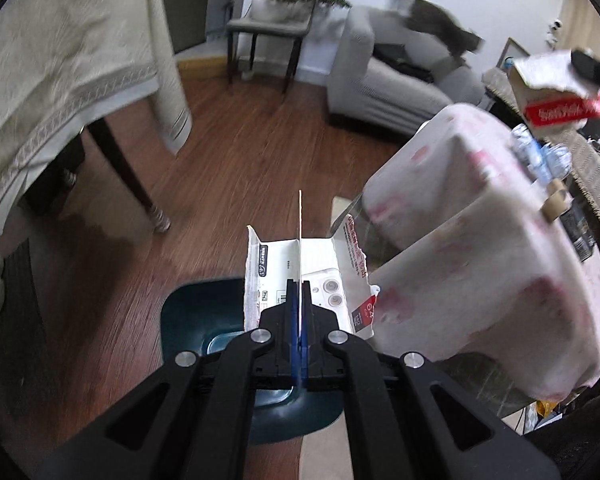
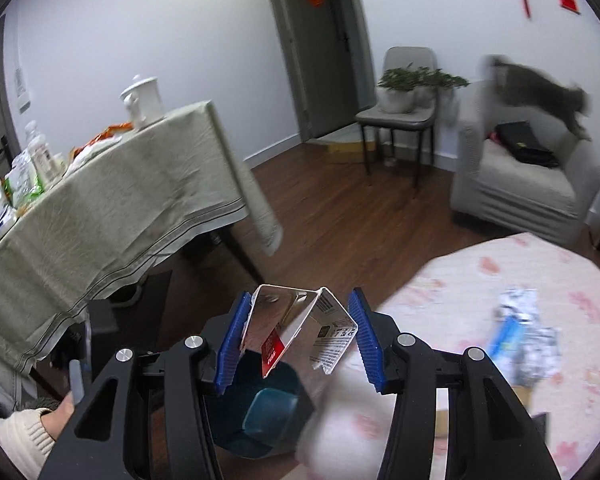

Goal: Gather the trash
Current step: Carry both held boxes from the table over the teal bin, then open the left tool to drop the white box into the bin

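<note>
Cardboard (image 1: 296,276) in left gripper (image 1: 300,312), above bin (image 1: 192,312)

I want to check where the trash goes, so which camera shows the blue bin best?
The right wrist view: the blue bin sits below the right gripper, its opening and inside visible. In the left wrist view the left gripper and its flattened box cover most of the bin.

Bin (image 1: 188,316): dark teal, paler blue-green at the bottom. Flattened box (image 1: 296,272): white, grey print, red patch at one corner. Torn carton (image 2: 300,328): silvery inside, red label, black-on-white print. Gripper pads (image 2: 232,344): blue, ribbed; frames black. Round table cover (image 2: 500,276): white with pink blotches. Tablecloth (image 2: 120,200): pale green-beige, striped border. Floor (image 1: 236,152): reddish-brown wood grain.
</note>
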### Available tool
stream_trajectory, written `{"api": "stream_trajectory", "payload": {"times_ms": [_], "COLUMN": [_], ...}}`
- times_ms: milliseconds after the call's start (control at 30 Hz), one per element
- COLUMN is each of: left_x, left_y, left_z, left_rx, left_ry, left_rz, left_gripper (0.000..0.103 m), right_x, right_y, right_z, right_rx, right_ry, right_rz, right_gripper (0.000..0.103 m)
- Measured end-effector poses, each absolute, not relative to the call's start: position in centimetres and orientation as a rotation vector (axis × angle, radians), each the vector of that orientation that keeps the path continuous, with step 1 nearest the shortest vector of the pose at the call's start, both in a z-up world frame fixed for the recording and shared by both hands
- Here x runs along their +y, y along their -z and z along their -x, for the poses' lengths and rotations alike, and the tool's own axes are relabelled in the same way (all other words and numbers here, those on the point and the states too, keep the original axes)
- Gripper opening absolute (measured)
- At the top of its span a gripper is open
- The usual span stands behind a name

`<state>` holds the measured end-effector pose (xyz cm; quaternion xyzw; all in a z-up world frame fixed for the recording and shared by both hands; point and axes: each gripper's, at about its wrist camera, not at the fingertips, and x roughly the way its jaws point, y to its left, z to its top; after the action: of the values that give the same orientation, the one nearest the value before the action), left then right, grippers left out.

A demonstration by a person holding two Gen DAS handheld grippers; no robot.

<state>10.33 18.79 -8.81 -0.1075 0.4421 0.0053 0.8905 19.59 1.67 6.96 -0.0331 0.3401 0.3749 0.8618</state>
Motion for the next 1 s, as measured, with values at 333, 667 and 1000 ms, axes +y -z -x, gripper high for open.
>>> {"api": "stream_trajectory", "payload": {"times_ms": [333,667,1000], "left_x": [21.2,21.8,23.3], "left_y": [14.1,18.3,19.0], "left_z": [-8.9,-8.7,-7.5], "left_rx": [1.082,1.205,1.216], "left_ry": [-0.013,-0.009,-0.021], "left_rz": [0.251,0.267,0.264], "left_gripper": [0.002,0.002,0.036], "right_x": [10.1,14.0,16.6], "right_y": [-3.7,-0.4,5.4], "right_z": [-18.7,-18.4,-19.0], "right_rx": [0.806,0.903,1.053], "right_ry": [-0.858,-0.859,-0.806], "right_rz": [0.144,0.197,0.262], "right_gripper": [0.051,0.051,0.051]}}
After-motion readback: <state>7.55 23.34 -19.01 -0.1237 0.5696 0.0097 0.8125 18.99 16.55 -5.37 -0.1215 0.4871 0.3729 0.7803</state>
